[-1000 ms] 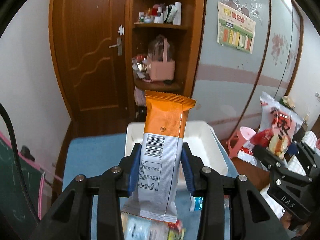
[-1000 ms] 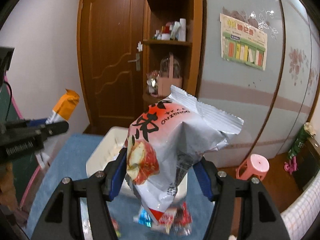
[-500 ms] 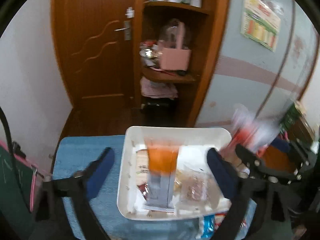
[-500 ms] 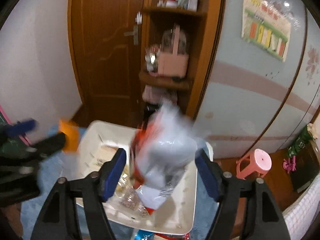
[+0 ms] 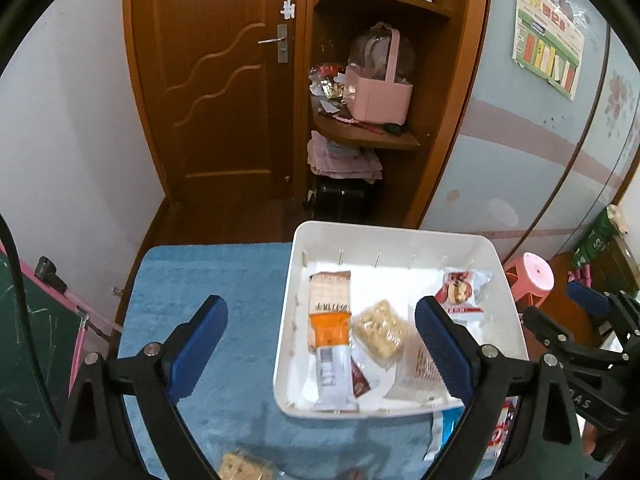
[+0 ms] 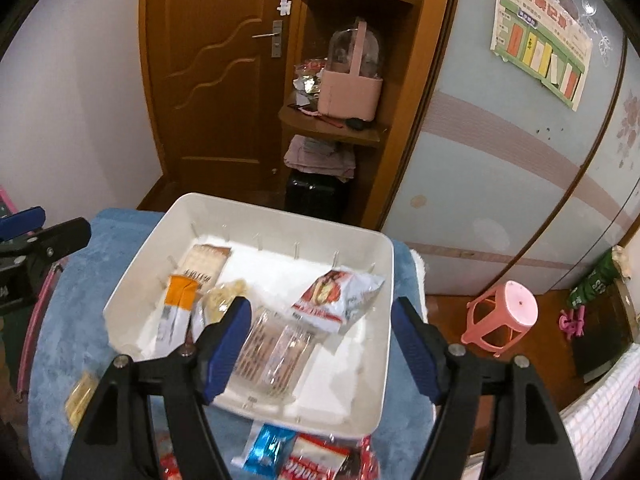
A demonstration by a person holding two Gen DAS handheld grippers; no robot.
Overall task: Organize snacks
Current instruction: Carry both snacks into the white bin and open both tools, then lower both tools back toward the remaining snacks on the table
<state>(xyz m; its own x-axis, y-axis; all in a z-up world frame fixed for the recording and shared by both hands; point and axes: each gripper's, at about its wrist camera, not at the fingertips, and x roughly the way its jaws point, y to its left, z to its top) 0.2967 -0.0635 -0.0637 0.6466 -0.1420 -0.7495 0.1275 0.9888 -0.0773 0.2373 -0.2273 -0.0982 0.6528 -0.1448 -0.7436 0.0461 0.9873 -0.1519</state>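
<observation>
Both hand-held grippers, left (image 5: 320,344) and right (image 6: 320,344), spread, empty, jaws just opened. Risk: loose foil snack packets (image 6: 304,456) at bench near edge, under white plastic tray (image 6: 384,280), slide off on careless reach.

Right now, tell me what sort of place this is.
Most likely a lived-in room of a home, perhaps a bedroom: a brown wooden door, a wooden corner shelf crowded with household bits, and a small pink plastic stool on the floor.
</observation>
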